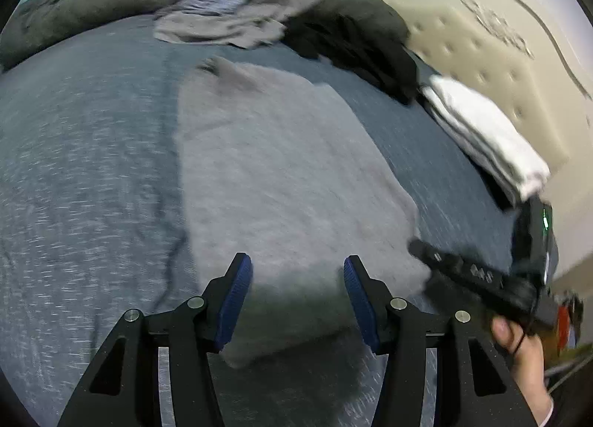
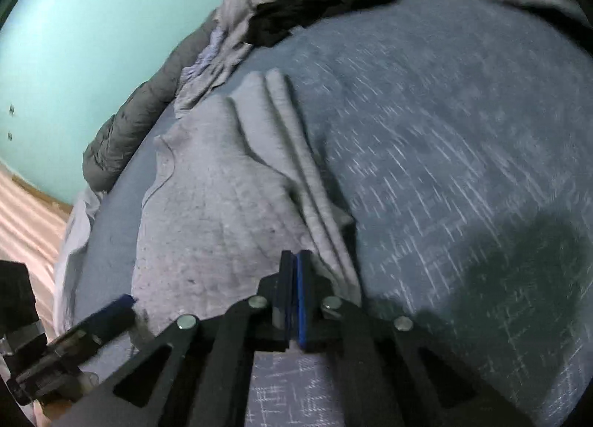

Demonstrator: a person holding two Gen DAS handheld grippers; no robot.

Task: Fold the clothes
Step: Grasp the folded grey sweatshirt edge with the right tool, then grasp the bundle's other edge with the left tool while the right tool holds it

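Mid-fold: grey shirt (image 1: pixel 281 167) lies flat at frame centre on bed (image 1: pixel 74 167). Left gripper (image 1: pixel 298 279) wide, empty. Right gripper (image 2: pixel 295 271) pinched on shirt's edge, lower centre. Next: carry edge across.

On the blue bedspread (image 1: pixel 92 153) lie one flat grey garment (image 1: pixel 274 153), one folded white stack (image 1: pixel 485 138), one black garment (image 1: pixel 352 42) and one crumpled grey heap (image 1: pixel 237 16) (count inside unclear).

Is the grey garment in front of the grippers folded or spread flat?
Partly folded: the grey garment has one side doubled over in long layered edges; the rest lies flat on the bed.
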